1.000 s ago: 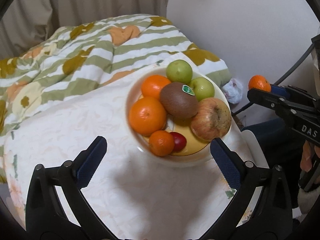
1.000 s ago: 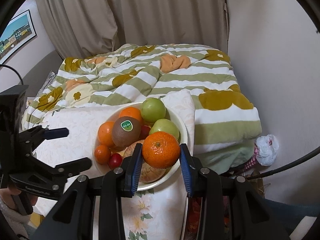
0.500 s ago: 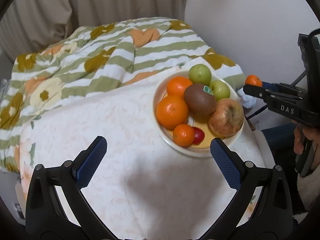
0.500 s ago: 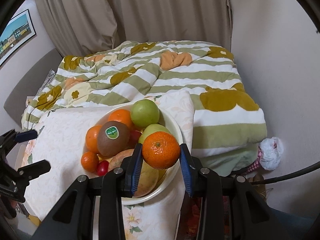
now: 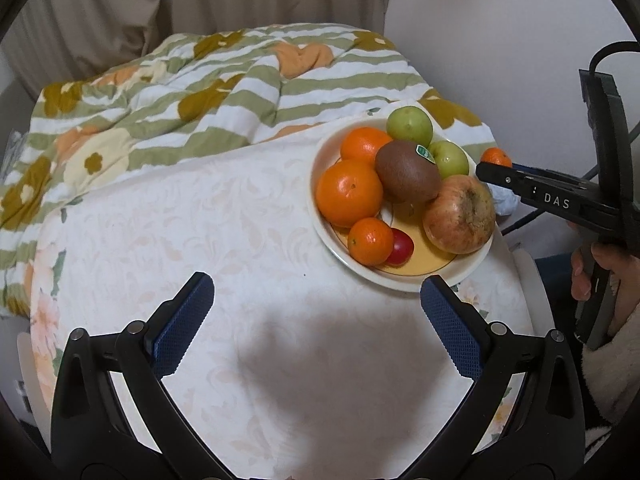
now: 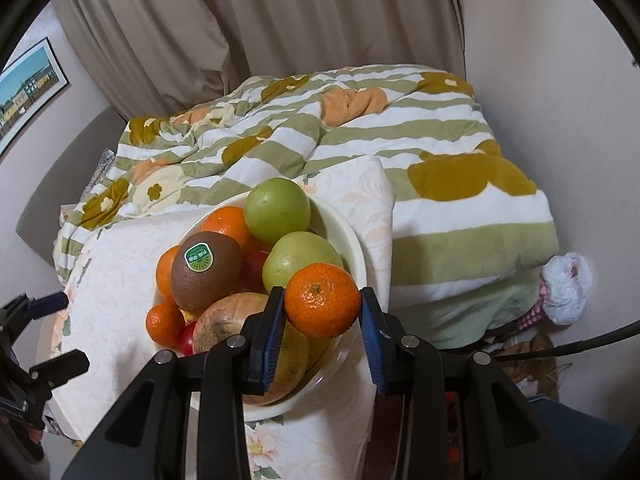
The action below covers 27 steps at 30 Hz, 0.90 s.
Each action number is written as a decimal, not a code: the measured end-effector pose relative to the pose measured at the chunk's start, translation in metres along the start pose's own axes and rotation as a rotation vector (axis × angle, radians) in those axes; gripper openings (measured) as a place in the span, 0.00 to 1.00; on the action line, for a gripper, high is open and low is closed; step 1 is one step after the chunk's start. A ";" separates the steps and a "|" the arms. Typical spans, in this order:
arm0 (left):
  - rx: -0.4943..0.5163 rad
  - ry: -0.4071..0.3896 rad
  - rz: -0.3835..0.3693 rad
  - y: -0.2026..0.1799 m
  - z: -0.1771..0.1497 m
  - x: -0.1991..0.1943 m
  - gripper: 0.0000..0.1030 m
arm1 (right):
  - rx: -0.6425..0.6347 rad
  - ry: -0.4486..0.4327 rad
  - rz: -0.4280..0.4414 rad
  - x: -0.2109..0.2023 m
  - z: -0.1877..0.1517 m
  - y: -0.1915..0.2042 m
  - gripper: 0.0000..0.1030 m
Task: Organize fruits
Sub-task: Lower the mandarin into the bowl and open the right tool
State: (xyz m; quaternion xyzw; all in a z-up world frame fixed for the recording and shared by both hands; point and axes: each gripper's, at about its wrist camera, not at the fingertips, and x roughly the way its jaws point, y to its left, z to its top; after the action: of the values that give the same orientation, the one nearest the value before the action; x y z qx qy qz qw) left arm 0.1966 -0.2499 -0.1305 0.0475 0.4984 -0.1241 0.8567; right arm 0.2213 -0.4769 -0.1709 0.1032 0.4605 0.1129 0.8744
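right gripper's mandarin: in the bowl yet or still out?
Out. The mandarin is clamped in the right gripper, beside the bowl rim, off the pile.

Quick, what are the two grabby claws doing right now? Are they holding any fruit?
Left gripper: open, holding nothing, above the tablecloth.
Right gripper: closed on a small orange mandarin, near the fruit bowl.

A lived-in bedroom at home: a bed [image 6: 460, 220] under a rumpled quilt [image 5: 208, 92] striped green and white with mustard flowers, beige curtains [image 6: 280, 20] hanging behind it, and a framed picture [image 6: 28, 88] of coloured buildings on the wall. A low worktop [image 5: 200, 232] with a pale floral cloth carries a bowl of fruit [image 5: 324, 236].
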 end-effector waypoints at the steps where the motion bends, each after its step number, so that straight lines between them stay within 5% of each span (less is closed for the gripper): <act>1: -0.005 0.002 0.000 0.000 -0.001 0.000 1.00 | 0.010 0.002 0.009 0.002 0.000 -0.002 0.34; 5: -0.022 -0.002 0.001 0.000 -0.006 -0.005 1.00 | 0.042 -0.011 0.022 0.001 0.001 -0.007 0.59; 7: -0.026 0.001 0.004 0.000 -0.006 -0.006 1.00 | 0.048 -0.024 0.024 -0.003 0.002 -0.007 0.83; 12: -0.033 -0.020 0.003 0.006 -0.005 -0.015 1.00 | 0.018 -0.035 -0.007 -0.009 0.002 0.001 0.94; 17: -0.042 -0.054 0.021 0.017 -0.003 -0.032 1.00 | -0.028 -0.065 -0.045 -0.026 0.004 0.021 0.94; 27: -0.085 -0.167 0.089 0.070 -0.011 -0.109 1.00 | -0.179 -0.152 -0.188 -0.090 0.003 0.118 0.99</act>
State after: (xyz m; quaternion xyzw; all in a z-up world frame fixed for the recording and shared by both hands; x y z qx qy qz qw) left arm 0.1539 -0.1624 -0.0449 0.0227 0.4274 -0.0679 0.9012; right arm 0.1620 -0.3910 -0.0656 -0.0105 0.3885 0.0629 0.9192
